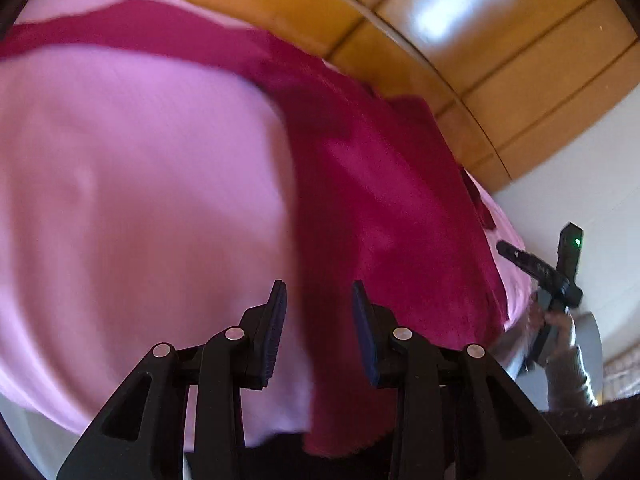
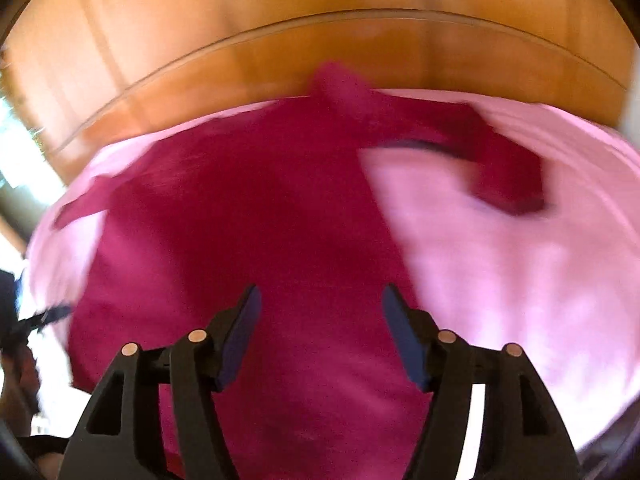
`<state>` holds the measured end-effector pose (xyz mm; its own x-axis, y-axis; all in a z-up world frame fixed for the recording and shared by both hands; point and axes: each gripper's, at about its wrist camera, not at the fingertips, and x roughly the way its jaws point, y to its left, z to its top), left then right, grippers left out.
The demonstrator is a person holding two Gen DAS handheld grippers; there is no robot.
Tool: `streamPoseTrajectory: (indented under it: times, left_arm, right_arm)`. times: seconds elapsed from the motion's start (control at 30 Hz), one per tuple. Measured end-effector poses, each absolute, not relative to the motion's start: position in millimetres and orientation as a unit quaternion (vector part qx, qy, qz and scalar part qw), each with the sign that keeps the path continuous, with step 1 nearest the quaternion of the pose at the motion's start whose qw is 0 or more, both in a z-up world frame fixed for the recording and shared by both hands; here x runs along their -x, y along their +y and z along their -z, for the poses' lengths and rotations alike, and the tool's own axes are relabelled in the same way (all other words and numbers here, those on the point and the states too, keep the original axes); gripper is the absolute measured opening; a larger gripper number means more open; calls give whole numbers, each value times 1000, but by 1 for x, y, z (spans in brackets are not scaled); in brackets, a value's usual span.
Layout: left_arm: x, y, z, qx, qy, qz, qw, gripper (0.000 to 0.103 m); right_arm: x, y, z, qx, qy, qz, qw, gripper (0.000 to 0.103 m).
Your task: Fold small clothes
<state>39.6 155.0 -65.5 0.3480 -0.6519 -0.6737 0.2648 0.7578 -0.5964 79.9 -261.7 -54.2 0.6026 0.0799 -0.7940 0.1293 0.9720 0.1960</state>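
We see a dark magenta fabric garment (image 2: 256,216) lying spread on a light pink cloth-covered surface (image 2: 520,280). Both views are blurred, so fine detail of the weave and seams cannot be read.

In the right wrist view, the garment covers the left and middle part of the pink surface. One narrow dark magenta sleeve (image 2: 508,172) runs out toward the far right part of the surface, and the garment's far end reaches the far edge of the surface, next to the orange-brown wooden panel (image 2: 280,20) behind it.

The right gripper (image 2: 320,320) is above the near part of the garment with its two dark fingers set well apart and nothing between them.

In the left wrist view, the garment (image 1: 380,208) lies along the right side of the pink surface (image 1: 140,180). The left gripper (image 1: 319,320) is over the garment's left border, where magenta meets pink. Its fingers stand apart and grip nothing. We cannot tell whether either gripper touches the fabric.

The right gripper (image 1: 520,258) also shows in the left wrist view, beyond the right edge of the surface.
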Motion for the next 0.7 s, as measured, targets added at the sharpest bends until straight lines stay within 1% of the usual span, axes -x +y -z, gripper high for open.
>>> streamPoseTrajectory:
  times: [0.13, 0.17, 0.2, 0.23, 0.27, 0.3, 0.33, 0.57, 0.63, 0.7]
  left_arm:
    - [-38, 144, 75, 207, 496, 284, 794, 32]
    - [-38, 144, 75, 213, 494, 283, 794, 32]
    - [-35, 141, 73, 215, 492, 285, 794, 24]
    - [-33, 140, 71, 211, 490, 285, 796, 11]
    - [-33, 139, 67, 200, 487, 285, 801, 11]
    - [-32, 138, 63, 191, 483, 285, 806, 9]
    - [-33, 135, 60, 186, 480, 285, 809, 8]
    - [-13, 156, 12, 133, 448, 273, 841, 7]
    - [-10, 161, 15, 123, 460, 256, 841, 7]
    - [-6, 164, 32, 116, 483, 242, 833, 7]
  right_arm:
    - [-57, -280, 82, -142, 477, 23, 867, 68]
    - [-53, -282, 87, -144, 482, 16, 864, 66]
    - [-50, -276, 90, -150, 484, 5, 862, 63]
    - [-47, -272, 91, -157, 485, -14, 860, 46]
    - [-45, -268, 91, -155, 484, -28, 860, 28]
    - [-43, -265, 88, -145, 481, -35, 864, 22]
    - [-44, -261, 87, -140, 479, -42, 865, 10]
    - [-22, -242, 46, -126, 434, -91, 887, 9]
    - [-14, -236, 51, -109, 449, -98, 881, 8]
    - [-12, -233, 67, -100, 476, -96, 868, 8]
